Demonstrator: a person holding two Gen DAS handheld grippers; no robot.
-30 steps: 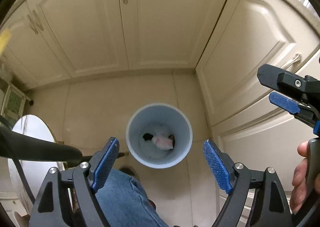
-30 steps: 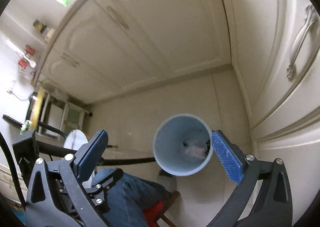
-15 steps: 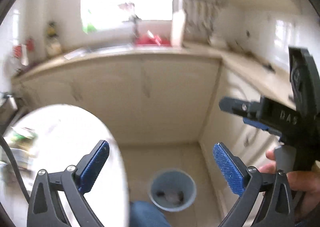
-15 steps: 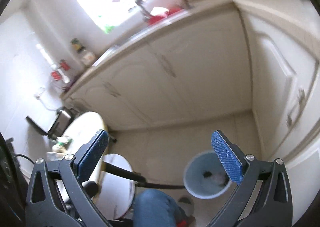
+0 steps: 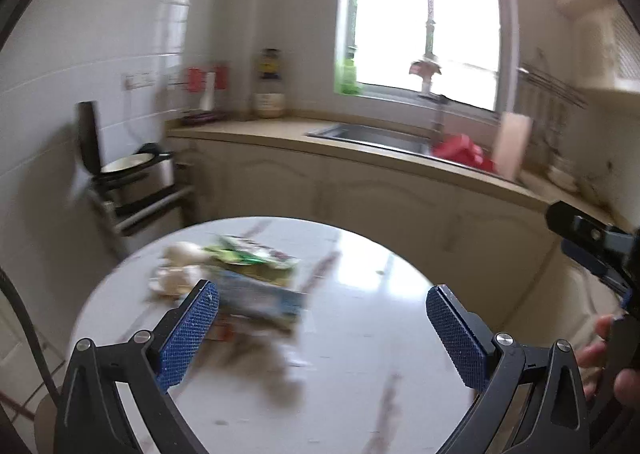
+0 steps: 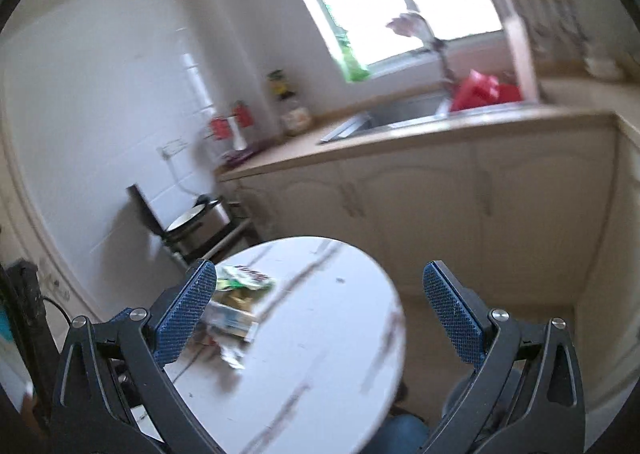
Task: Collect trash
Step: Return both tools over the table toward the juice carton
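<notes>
Daylight poured through the kitchen window, which was blown out to plain white in both wrist views, and left the tiled wall evenly lit. The round white table carried a soft sheen and pale reflections of that light. Motion blur smeared most of each picture: the wrappers on the table, the counter and the cabinet doors were soft and streaked, while the blue gripper pads close to the lens stayed sharp. Fisheye distortion bowed the walls and counter edge, and dark vignetting filled the corners. A faint shadow fell beside the appliance on the rack
</notes>
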